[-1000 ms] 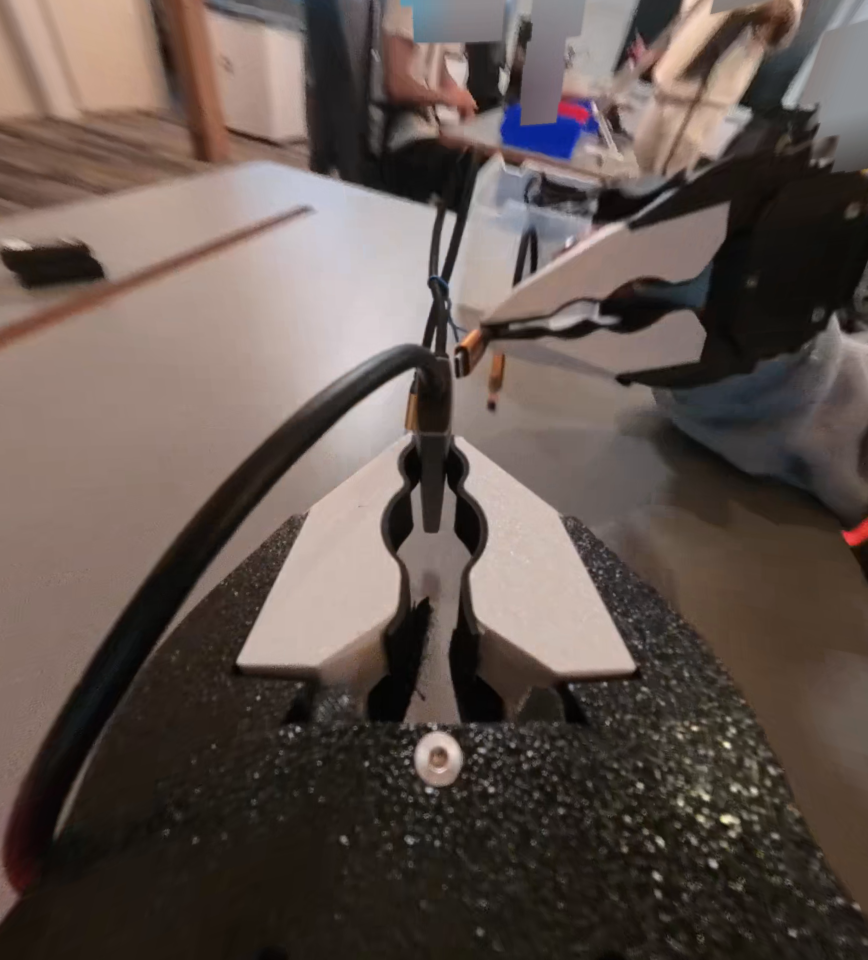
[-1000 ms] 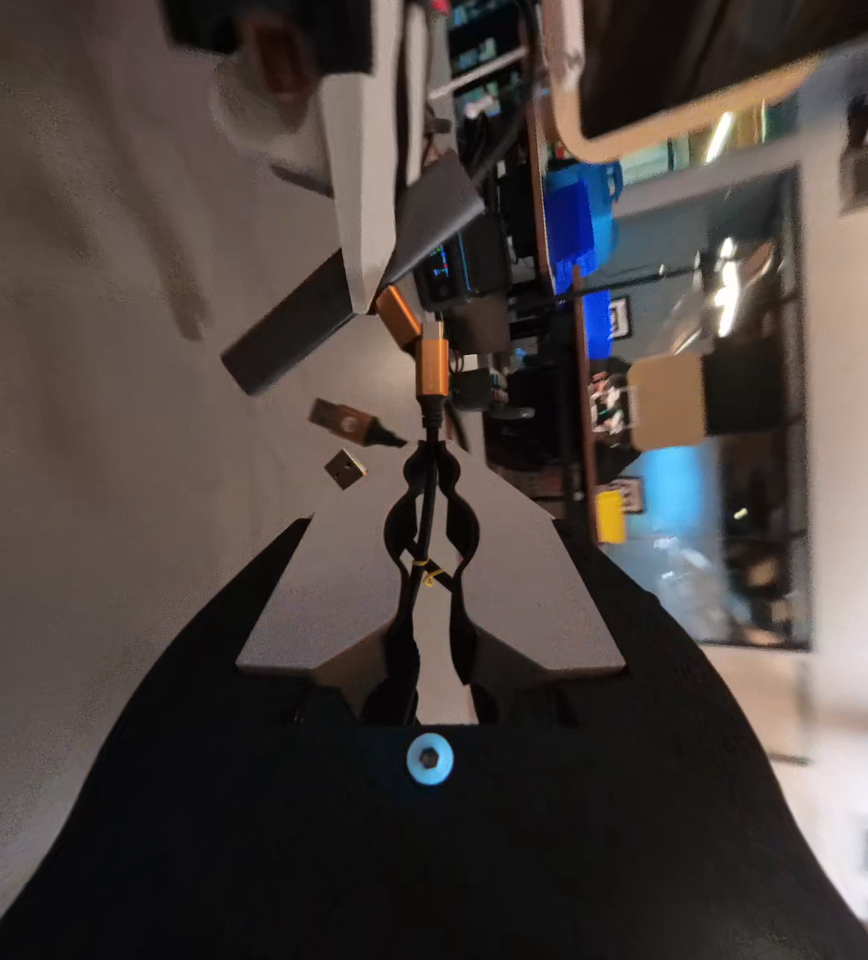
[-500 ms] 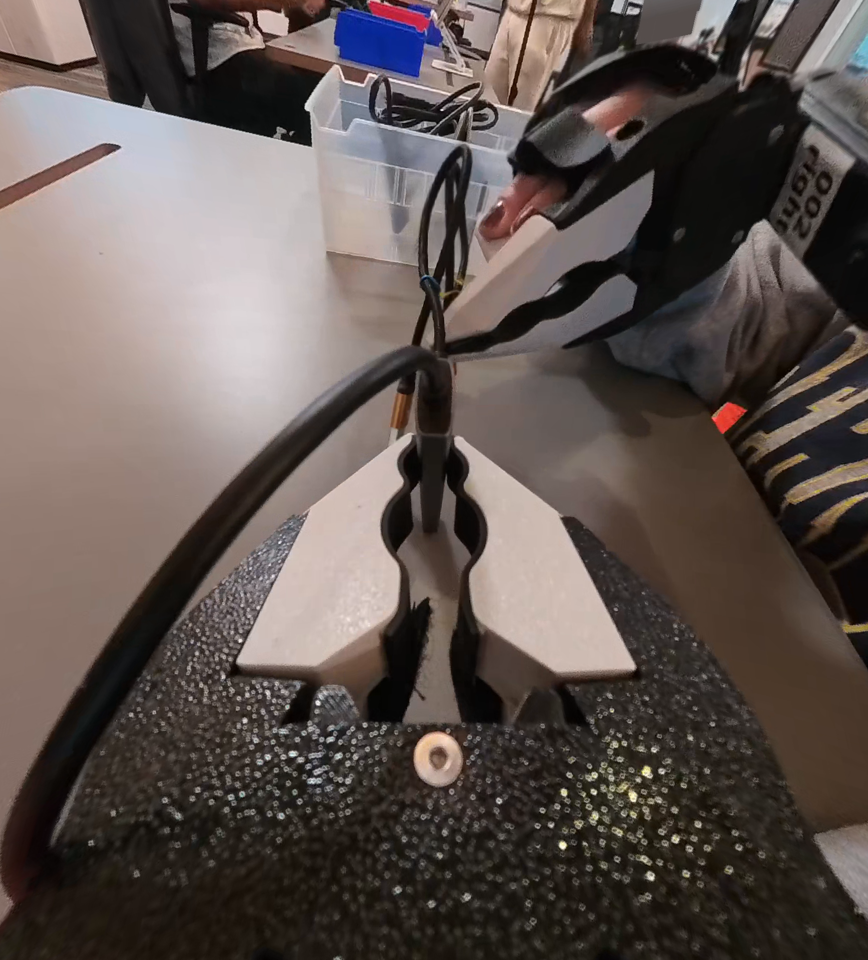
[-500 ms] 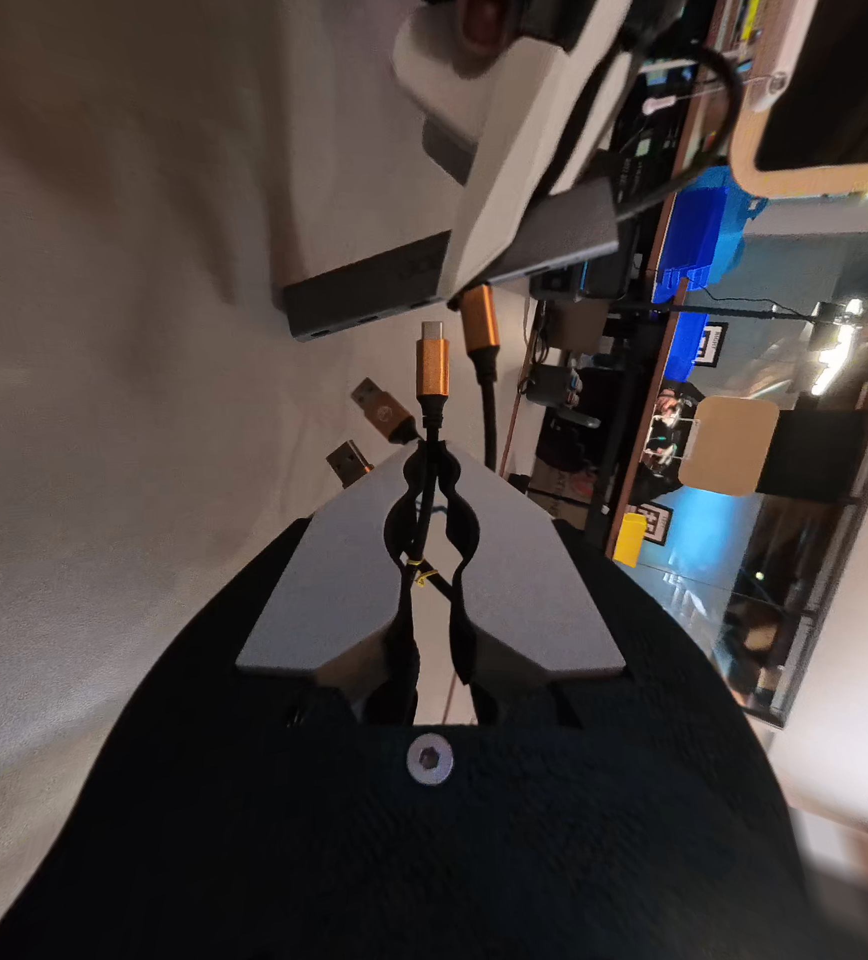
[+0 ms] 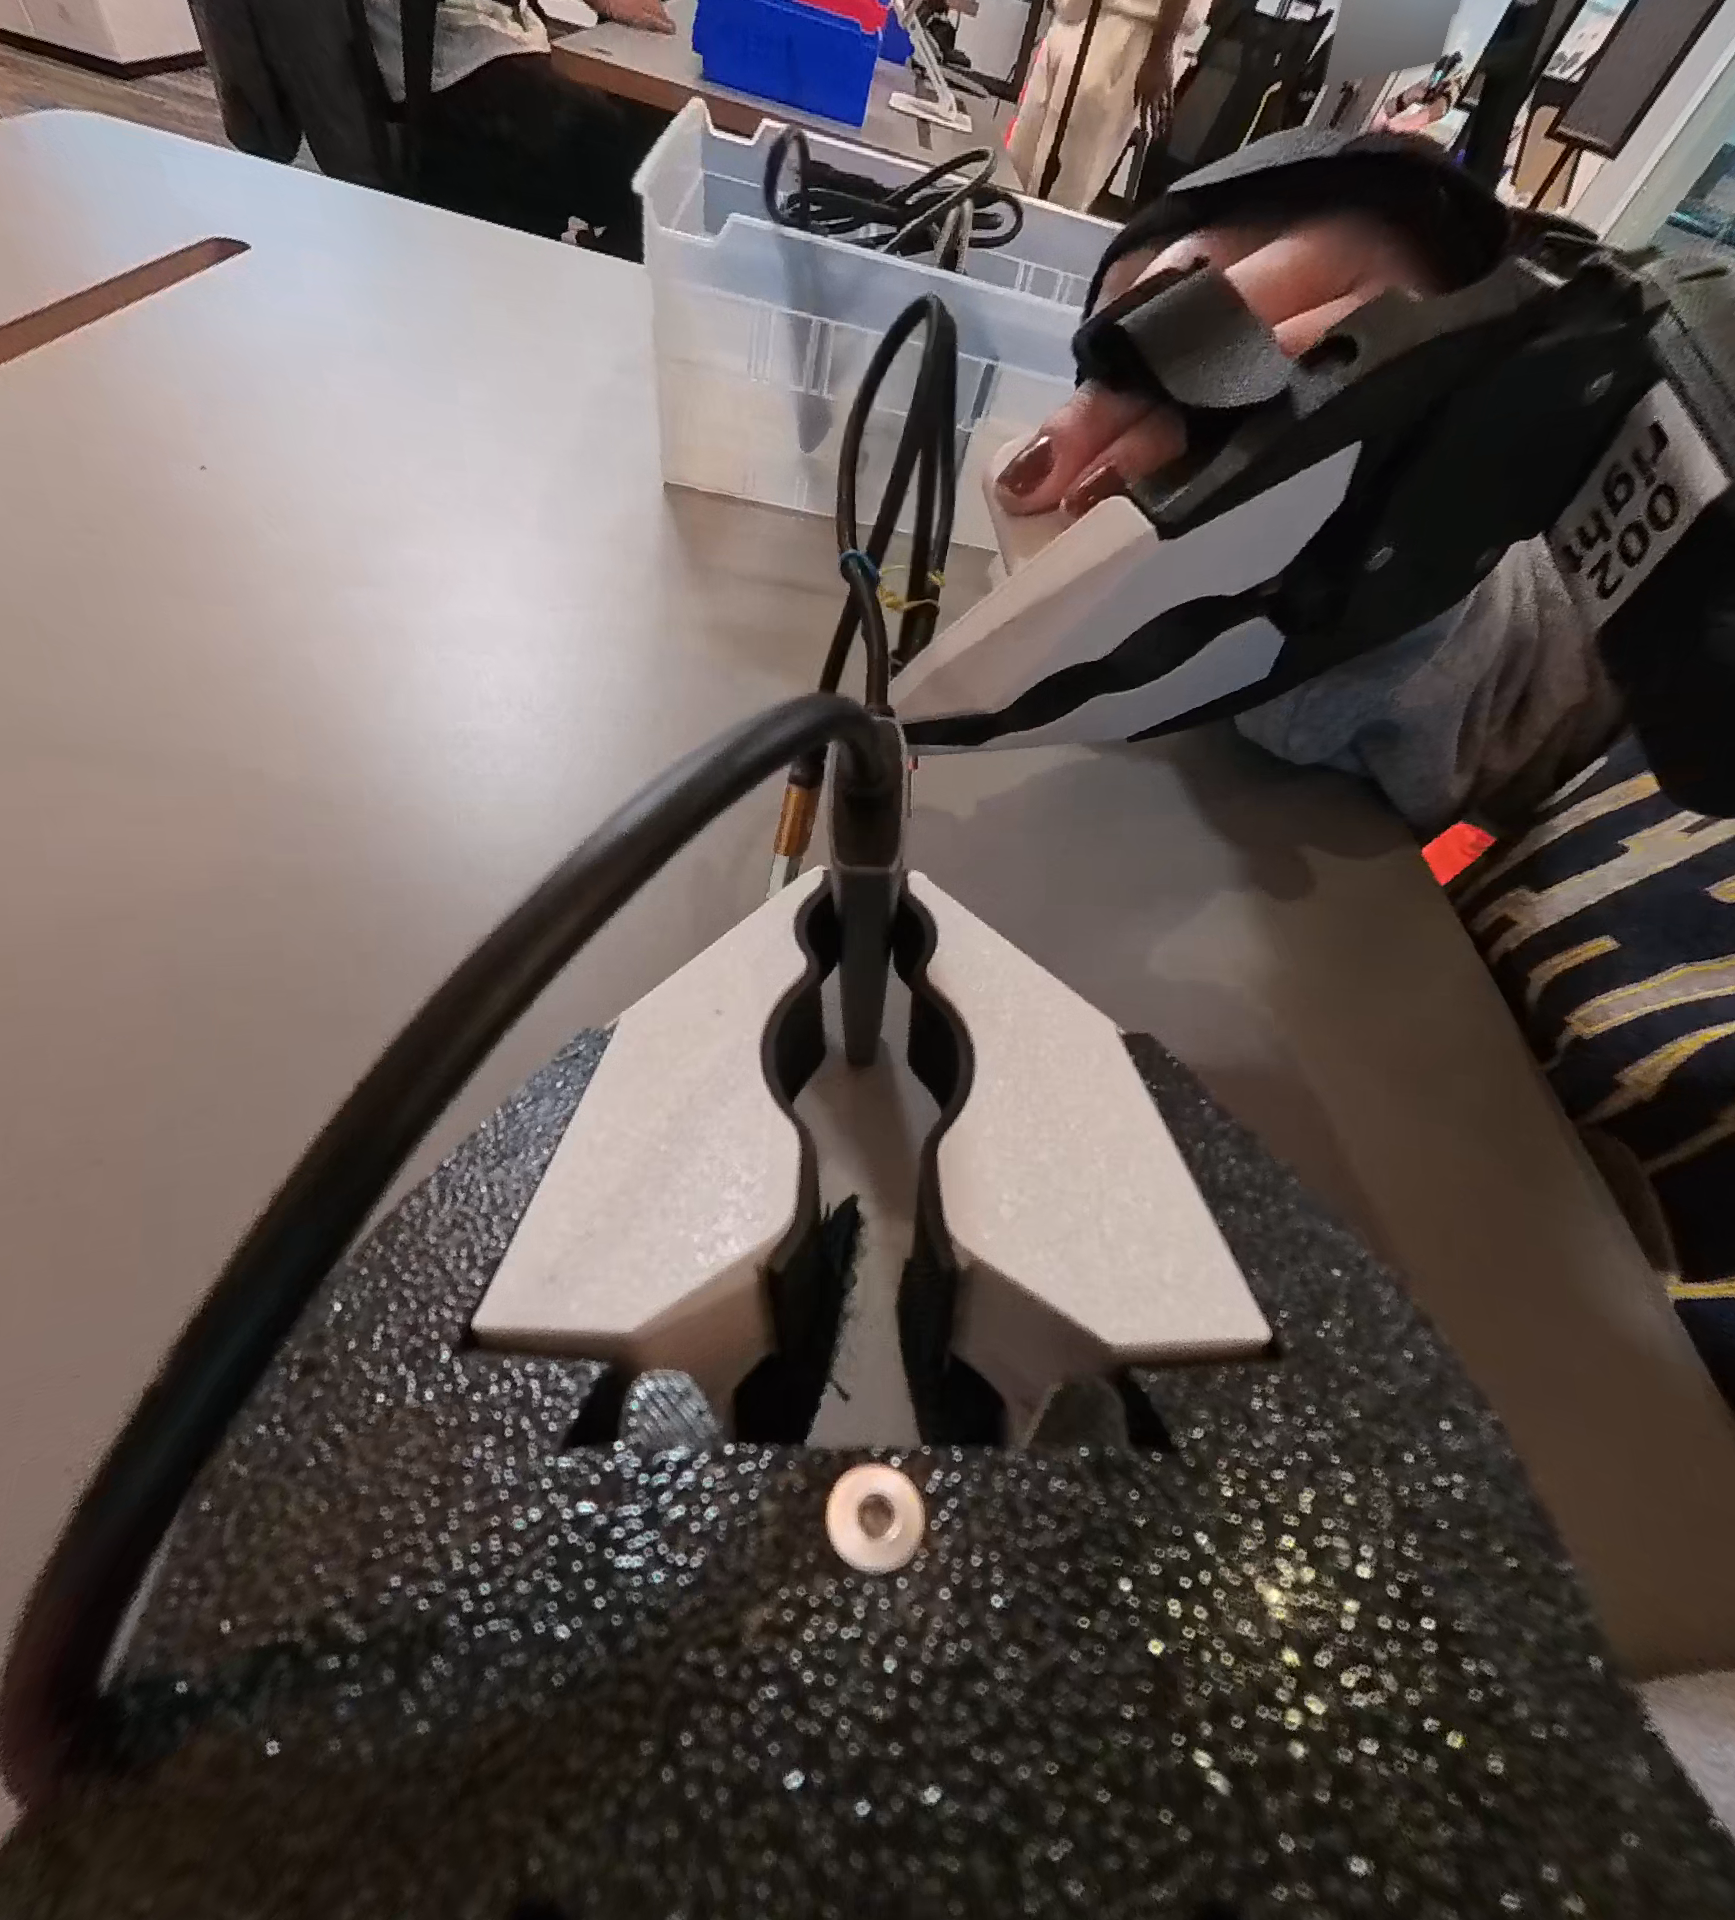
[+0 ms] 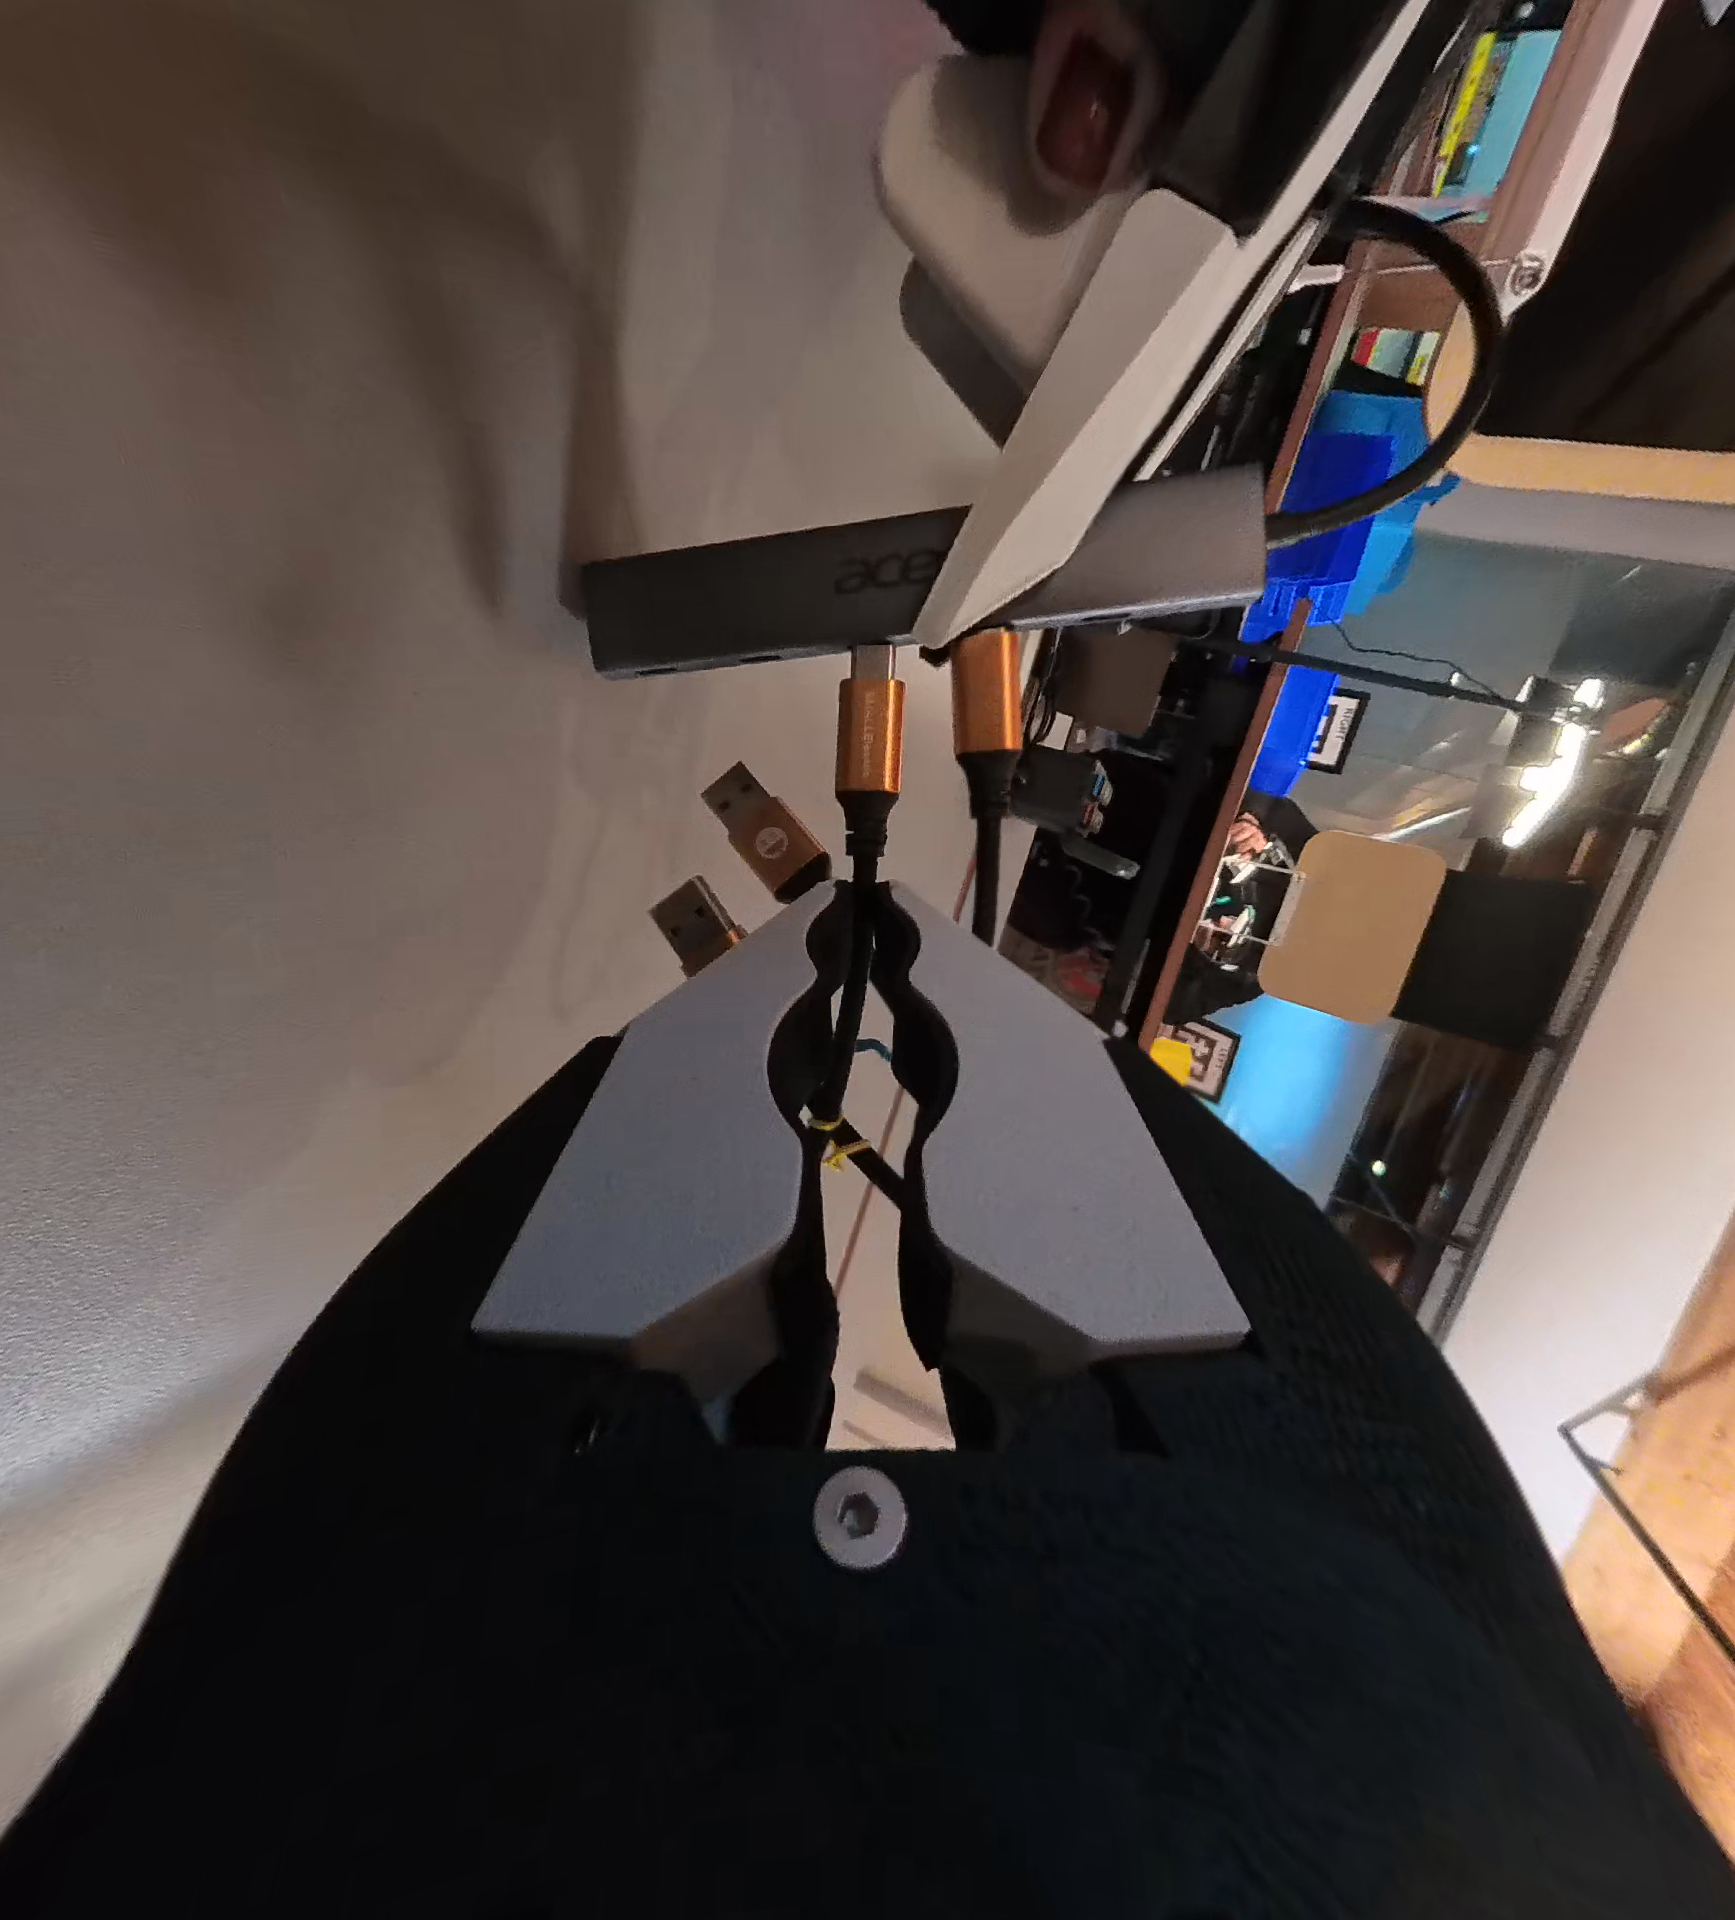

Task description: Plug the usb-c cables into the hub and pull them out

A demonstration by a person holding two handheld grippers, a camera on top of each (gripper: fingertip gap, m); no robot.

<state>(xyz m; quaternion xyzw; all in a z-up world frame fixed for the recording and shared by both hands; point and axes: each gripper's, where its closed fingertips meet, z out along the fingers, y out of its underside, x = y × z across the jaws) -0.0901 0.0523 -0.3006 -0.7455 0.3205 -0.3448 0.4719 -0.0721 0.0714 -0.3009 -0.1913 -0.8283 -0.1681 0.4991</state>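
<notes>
Pressing the orange usb-c plug (image 6: 869, 732) home is the risk: its metal tip sits at the hub (image 6: 759, 603) edge, seemingly partly in. The right gripper (image 6: 868, 904) has its fingers narrowed on the thin black cable (image 6: 847, 1023) behind the plug, not the shell, so a push may buckle the cable or tilt the plug. The left gripper (image 5: 865, 914), fingers clamped on the hub above the desk (image 5: 323, 520), could let it twist. A second orange plug (image 6: 988, 707) just to the right looks already seated
</notes>
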